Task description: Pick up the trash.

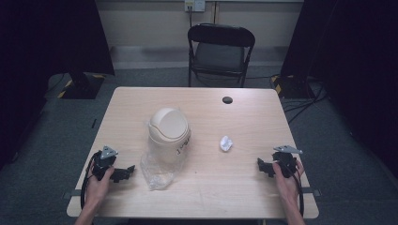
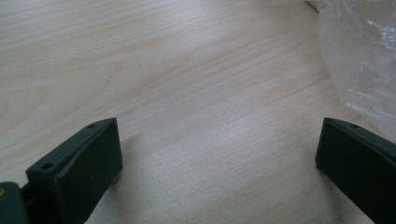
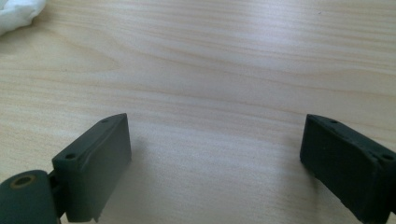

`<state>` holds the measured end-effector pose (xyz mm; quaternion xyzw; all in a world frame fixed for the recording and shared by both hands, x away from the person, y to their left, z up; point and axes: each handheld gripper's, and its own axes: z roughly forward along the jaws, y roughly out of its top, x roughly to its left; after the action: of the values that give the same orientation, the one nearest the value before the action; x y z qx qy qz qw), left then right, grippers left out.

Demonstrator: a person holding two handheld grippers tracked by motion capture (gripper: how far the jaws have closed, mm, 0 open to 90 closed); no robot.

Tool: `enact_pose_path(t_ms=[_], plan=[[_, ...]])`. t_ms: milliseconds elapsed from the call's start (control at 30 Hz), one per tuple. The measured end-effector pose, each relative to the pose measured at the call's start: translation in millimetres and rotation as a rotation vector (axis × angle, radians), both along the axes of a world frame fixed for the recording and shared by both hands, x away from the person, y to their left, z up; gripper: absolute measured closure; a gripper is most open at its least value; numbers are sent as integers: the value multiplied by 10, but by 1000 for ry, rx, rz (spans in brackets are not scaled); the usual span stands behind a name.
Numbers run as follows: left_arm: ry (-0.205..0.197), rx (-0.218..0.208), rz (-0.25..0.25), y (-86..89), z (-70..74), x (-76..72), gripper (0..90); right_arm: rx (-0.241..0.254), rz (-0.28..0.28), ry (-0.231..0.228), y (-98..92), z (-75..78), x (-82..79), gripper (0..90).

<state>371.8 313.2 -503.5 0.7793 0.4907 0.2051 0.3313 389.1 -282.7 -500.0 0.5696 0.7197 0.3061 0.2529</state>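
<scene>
crumpled tissue point(image 1: 226, 143) lies loose on table point(image 1: 244, 187), right of swing-lid bin point(image 1: 169, 133) and plastic bag point(image 1: 157, 173). left gripper point(image 1: 123, 172) rests wide open, empty, near the bag. right gripper point(image 1: 263, 166) rests wide open, empty. disposal not started; pickup and drop remain.

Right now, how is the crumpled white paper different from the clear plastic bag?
The crumpled white paper is small and solid white; the clear plastic bag is bigger and see-through. The paper lies alone, apart from the little bin; the bag lies right against the bin's near side. Both are crinkled and lie on the table.
</scene>
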Motion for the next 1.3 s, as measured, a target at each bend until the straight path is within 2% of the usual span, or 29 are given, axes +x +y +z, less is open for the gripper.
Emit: enact_pose_path(t_ms=[267, 333, 367, 467, 667, 800, 1133, 1300], plan=[[0, 0, 0, 0, 0, 0, 0, 12, 9, -3, 11, 27, -35, 146], [0, -1, 0, 0, 0, 0, 0, 31, 29, 1, 21, 56, -54, 144], [0, 0, 0, 0, 0, 0, 0, 32, 50, -5, 31, 87, -68, 147], [0, -1, 0, 0, 0, 0, 0, 41, 65, -24, 71, 154, -87, 153], [0, -1, 0, 0, 0, 0, 0, 50, 113, -27, 170, 194, -77, 166], [0, -1, 0, 0, 0, 0, 0, 61, 159, -67, 303, 281, -115, 171], [1, -3, 2, -3, -1, -1, 0, 58, 273, -77, 627, 361, -36, 187], [0, 1, 1, -1, 1, -1, 0, 71, 299, -100, 748, 440, 35, 190]])
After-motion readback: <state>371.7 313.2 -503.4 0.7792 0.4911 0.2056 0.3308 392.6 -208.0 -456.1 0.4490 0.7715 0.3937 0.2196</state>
